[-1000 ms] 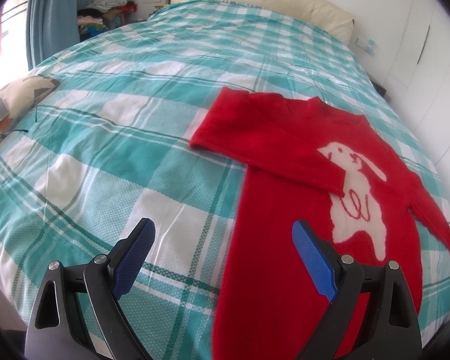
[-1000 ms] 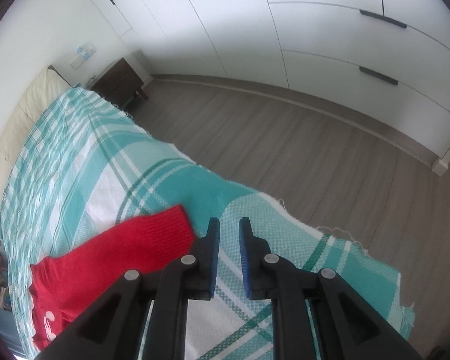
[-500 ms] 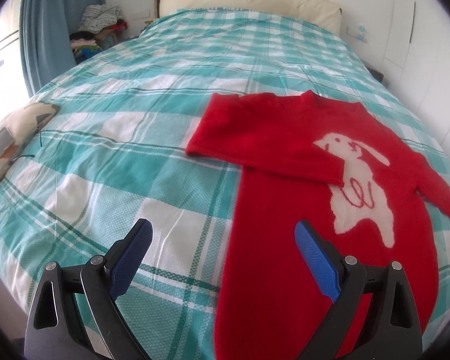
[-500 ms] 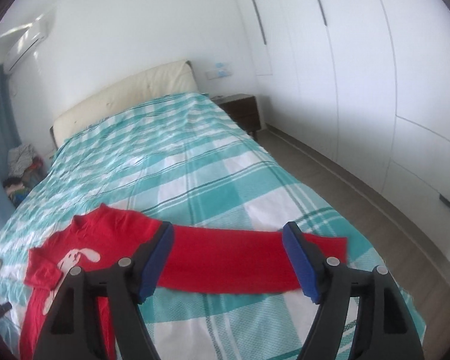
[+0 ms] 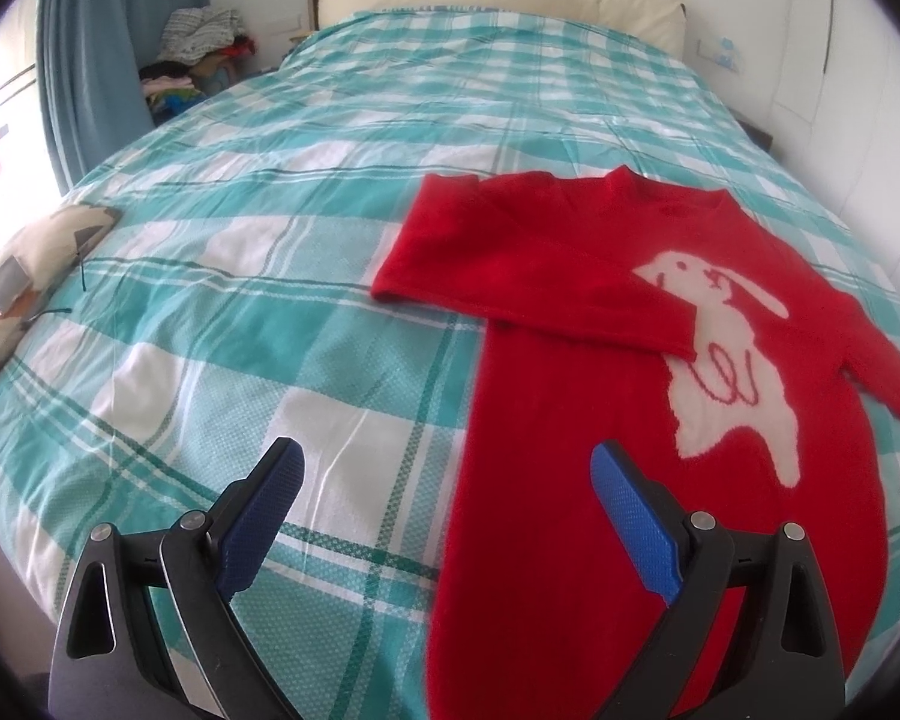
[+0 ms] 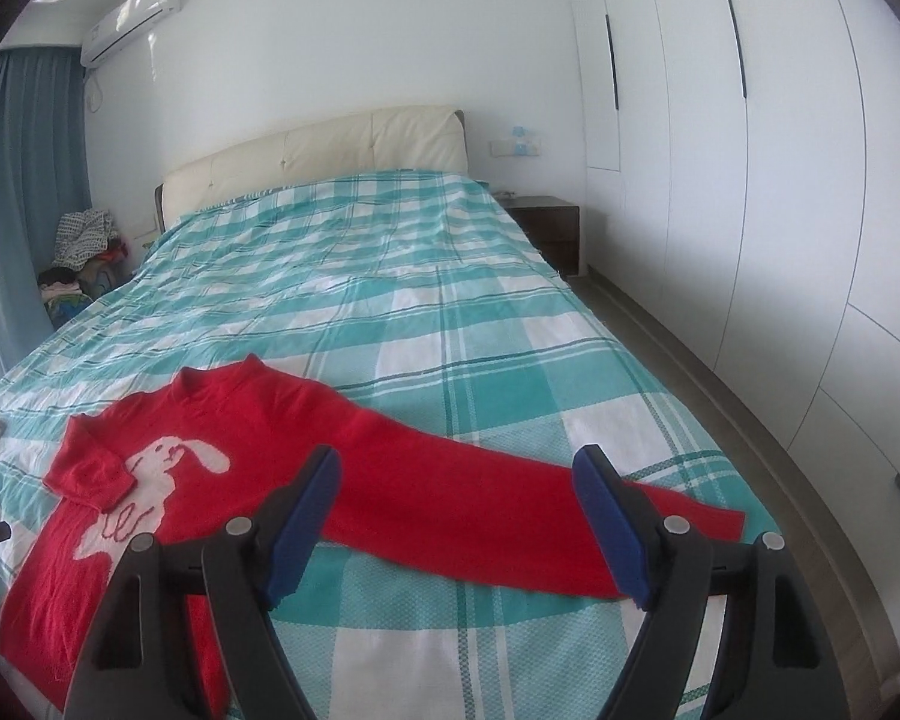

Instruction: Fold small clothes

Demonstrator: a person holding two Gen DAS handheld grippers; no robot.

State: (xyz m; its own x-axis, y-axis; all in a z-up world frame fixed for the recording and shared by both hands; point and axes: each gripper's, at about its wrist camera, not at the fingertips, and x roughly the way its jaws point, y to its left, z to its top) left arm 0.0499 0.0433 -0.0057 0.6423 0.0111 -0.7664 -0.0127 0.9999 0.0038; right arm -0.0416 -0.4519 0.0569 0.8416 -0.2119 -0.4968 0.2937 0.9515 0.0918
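A small red sweater with a white rabbit on its front lies flat on the teal plaid bed. Its left sleeve is folded across the chest. Its right sleeve lies stretched out toward the bed's right edge. My left gripper is open and empty, above the sweater's lower left edge. My right gripper is open and empty, hovering over the stretched sleeve. The sweater also shows in the right wrist view.
A cream headboard stands at the far end. A pile of clothes sits by the blue curtain. A cushion with a small device lies at the bed's left edge. White wardrobes and a nightstand line the right side.
My right gripper opened and swung from the floor side to face the bed, now over the stretched sleeve. My left gripper stayed open and shifted only slightly.
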